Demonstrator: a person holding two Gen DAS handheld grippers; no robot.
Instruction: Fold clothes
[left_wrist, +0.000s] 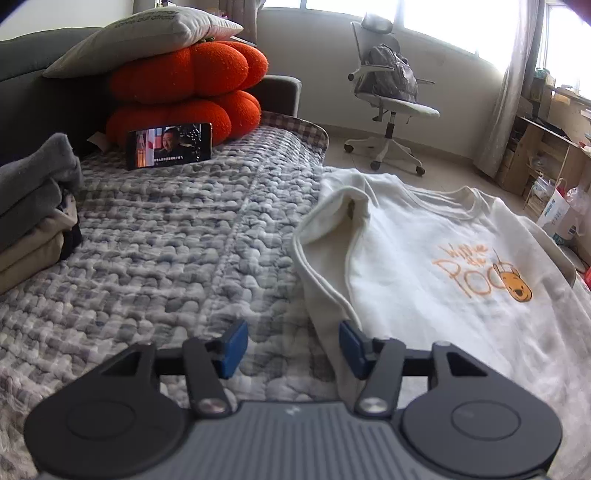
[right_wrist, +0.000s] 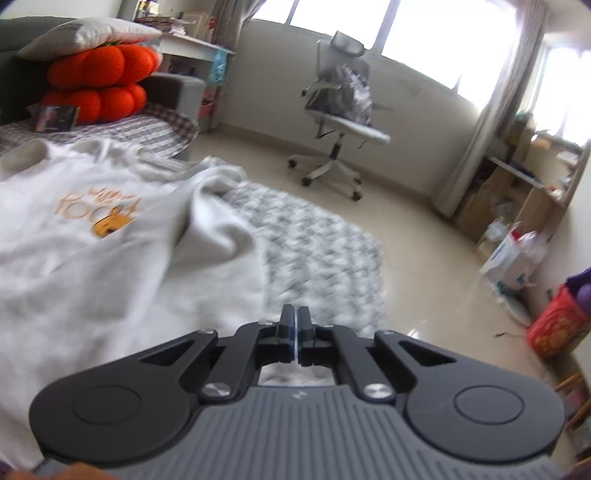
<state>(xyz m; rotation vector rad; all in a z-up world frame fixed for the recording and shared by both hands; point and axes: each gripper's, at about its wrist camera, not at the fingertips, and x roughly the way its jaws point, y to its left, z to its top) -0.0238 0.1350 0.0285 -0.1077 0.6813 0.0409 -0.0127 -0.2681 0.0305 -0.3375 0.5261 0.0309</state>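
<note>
Shirt lies flat on the bed, collar far, hem near — its left side edge just right of the left hand-held gripper, jaws apart and empty, while the right hand-held gripper, pinched shut on nothing, hovers at the right edge.

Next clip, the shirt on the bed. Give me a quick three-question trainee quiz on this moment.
1. True or false: the left gripper has its jaws closed on the white T-shirt.
2. Which stands propped against the orange cushions? A) a phone B) a book C) a mug
3. Fill in: the folded clothes are stacked on the ___ side of the left wrist view.

Key: 1 false, its jaws stand apart with nothing between them; the right gripper is the shut one. 2 A. 3 left.
</note>
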